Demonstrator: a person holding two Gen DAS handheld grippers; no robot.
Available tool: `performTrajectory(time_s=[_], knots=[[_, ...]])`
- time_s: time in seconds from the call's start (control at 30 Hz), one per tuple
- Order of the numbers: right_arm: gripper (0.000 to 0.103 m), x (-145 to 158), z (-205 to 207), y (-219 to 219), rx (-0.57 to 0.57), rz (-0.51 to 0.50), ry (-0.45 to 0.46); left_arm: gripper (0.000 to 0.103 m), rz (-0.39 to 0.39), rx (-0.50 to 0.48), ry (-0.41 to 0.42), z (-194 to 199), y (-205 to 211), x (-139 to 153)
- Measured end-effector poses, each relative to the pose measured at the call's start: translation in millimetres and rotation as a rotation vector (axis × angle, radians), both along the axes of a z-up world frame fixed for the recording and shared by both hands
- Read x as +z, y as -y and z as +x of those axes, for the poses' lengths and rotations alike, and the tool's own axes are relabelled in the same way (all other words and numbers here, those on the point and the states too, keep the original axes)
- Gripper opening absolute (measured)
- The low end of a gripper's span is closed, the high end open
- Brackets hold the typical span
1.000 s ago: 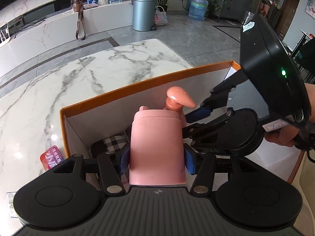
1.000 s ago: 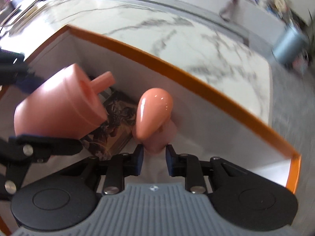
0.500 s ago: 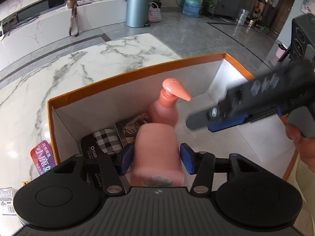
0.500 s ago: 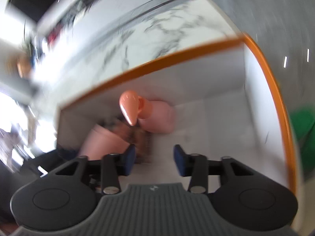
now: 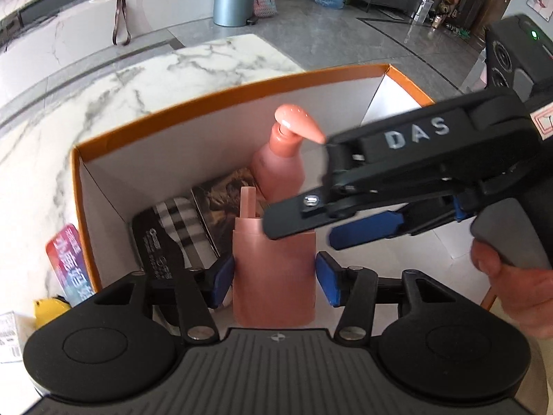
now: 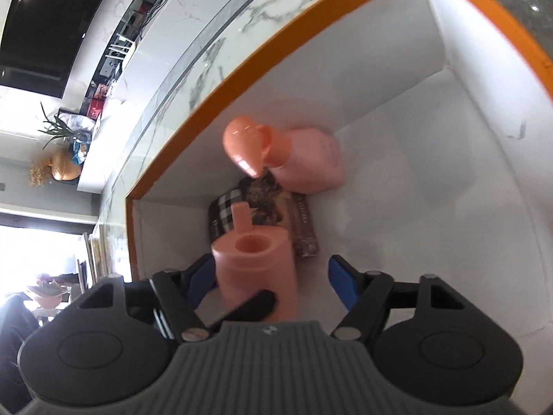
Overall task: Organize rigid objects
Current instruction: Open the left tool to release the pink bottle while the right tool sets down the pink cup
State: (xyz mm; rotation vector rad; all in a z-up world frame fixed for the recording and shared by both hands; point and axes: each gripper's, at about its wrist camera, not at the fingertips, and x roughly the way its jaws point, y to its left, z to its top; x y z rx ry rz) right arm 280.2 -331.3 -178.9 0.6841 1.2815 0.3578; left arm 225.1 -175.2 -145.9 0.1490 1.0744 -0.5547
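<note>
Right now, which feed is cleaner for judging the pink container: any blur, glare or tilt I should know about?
Left wrist view: sharp and upright, with glare only on the pump bottle cap; the right gripper crosses the frame. Right wrist view: rolled sideways, softly blurred, window blown out at left; the pink container still reads.

Pump bottle [image 5: 278,169] in box [image 5: 214,103], seemingly touching far wall.

Both wrist cameras looked steeply down, close, into the orange-rimmed box [image 5: 221,95] on the counter [image 5: 103,103]. The right view was rolled sideways. Both shared the pink pump bottle [image 5: 281,166] by the box's far wall.
</note>
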Motion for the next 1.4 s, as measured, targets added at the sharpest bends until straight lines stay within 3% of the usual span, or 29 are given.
performTrajectory(time_s=[0.23, 0.53, 0.73, 0.97, 1.4], knots=[[0.059, -5, 1, -26, 0.063, -0.088, 0.029, 0.059, -0.051, 0.03, -0.051, 1, -6, -5], [0.058, 13, -16, -19, 0.085, -0.138, 0.097, 0.062, -0.096, 0.001, -0.042, -8, -8, 8], [0.058, 33, -28, 5, 0.082, -0.26, 0.213, 0.062, -0.101, 0.07, 0.016, -15, -27, 23], [0.058, 35, -24, -20, 0.16, -0.437, 0.382, 0.062, -0.095, 0.108, 0.072, -17, -39, 37], [0.058, 26, -46, -24, 0.327, -0.549, 0.305, 0.062, -0.089, 0.112, 0.084, -26, -43, 46]])
